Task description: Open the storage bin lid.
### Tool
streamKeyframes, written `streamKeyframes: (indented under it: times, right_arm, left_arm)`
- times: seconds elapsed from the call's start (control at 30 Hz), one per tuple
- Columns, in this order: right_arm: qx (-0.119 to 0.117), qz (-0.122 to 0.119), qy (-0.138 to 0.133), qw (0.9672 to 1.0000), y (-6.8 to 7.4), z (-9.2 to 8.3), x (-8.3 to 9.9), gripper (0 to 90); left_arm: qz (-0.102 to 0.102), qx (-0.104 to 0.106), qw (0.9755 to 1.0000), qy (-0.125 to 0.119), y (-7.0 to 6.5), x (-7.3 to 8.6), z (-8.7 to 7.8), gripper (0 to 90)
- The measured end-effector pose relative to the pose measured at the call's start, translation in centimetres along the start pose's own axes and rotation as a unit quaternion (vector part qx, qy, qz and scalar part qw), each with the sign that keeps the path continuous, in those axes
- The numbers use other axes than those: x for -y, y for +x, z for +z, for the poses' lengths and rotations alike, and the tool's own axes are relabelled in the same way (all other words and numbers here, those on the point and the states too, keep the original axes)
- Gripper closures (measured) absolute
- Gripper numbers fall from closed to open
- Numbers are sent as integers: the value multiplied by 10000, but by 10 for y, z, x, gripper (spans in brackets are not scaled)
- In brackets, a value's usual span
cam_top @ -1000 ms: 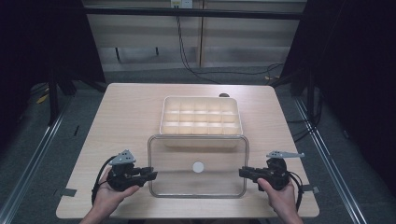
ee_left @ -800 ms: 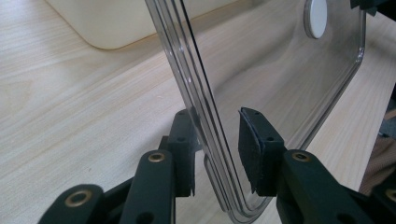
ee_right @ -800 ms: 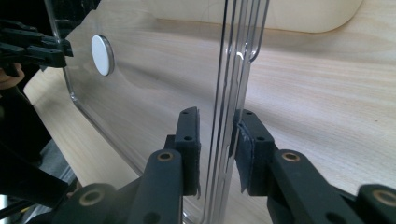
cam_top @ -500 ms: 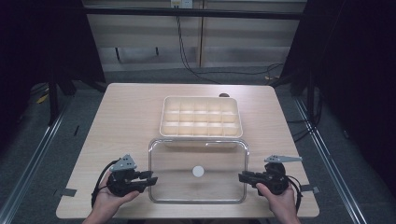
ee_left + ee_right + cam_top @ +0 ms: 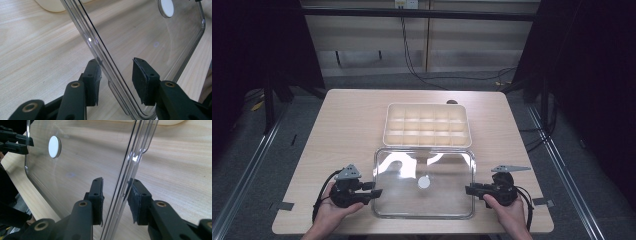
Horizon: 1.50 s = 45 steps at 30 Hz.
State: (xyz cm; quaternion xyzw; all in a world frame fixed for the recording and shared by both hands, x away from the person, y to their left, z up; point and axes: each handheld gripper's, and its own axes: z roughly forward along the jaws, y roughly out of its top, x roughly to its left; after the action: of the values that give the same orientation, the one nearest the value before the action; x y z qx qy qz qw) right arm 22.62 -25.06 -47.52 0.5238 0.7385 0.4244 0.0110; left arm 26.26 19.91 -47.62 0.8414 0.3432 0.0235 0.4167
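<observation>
Black rubber pads on the left claw [image 5: 117,82] stand either side of the clear lid [image 5: 424,182]: jaws released, the lid's ridged edge running between them, one pad touching or nearly touching it, the other apart. Same story at the right claw [image 5: 115,200]: jaws apart, the rim between them, close against one pad, a gap at the other. Neither claw is clenched on anything.

Here's the worry. If one claw closes first, that lone pad could shove the lid sideways out of the opposite claw's mouth. The rim is thin, slick plastic with a lip; a bite too shallow could slip off as it lifts, and uneven lifting might twist or drop it. Beyond the lid's far edge, just past both claws, sits the cream tray [image 5: 427,125] of compartments. A skidding lid could knock it.

From the claw views you get pad-to-rim contact and the white disc [image 5: 54,146] stuck on the lid; the right one even catches the other claw across the pane. The high view can't settle that contact, but it gives the layout: lid flat on the wooden surface [image 5: 342,130], a claw at each short side, tray past it.
</observation>
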Motion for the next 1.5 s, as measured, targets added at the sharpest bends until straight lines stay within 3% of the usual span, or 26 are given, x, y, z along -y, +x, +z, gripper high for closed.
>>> streamKeyframes:
  times: [0.17,0.23,0.67,0.93,1.1,1.2,1.5]
  right_arm:
    - [186,-59,-3,9998,3,2,2,624]
    - [164,-43,26,9999,2,3,2,620]
    - [331,16,263,9991,-4,14,0,567]
    - [429,66,232,9988,-6,16,0,550]
    - [597,-176,281,9977,-5,19,0,500]
    - [610,-140,287,9976,-6,20,1,483]
    - [651,-96,203,9976,-7,24,1,409]
  left_arm:
    - [69,13,9999,88,1,1,1,578]
    - [-37,36,10000,65,1,3,2,577]
    - [-52,-41,9996,270,2,5,7,561]
    - [-44,50,9995,322,2,5,9,558]
    - [-22,127,9990,426,2,4,12,533]
    - [-86,176,9988,443,3,4,14,527]
    - [-121,110,9982,576,1,2,20,470]
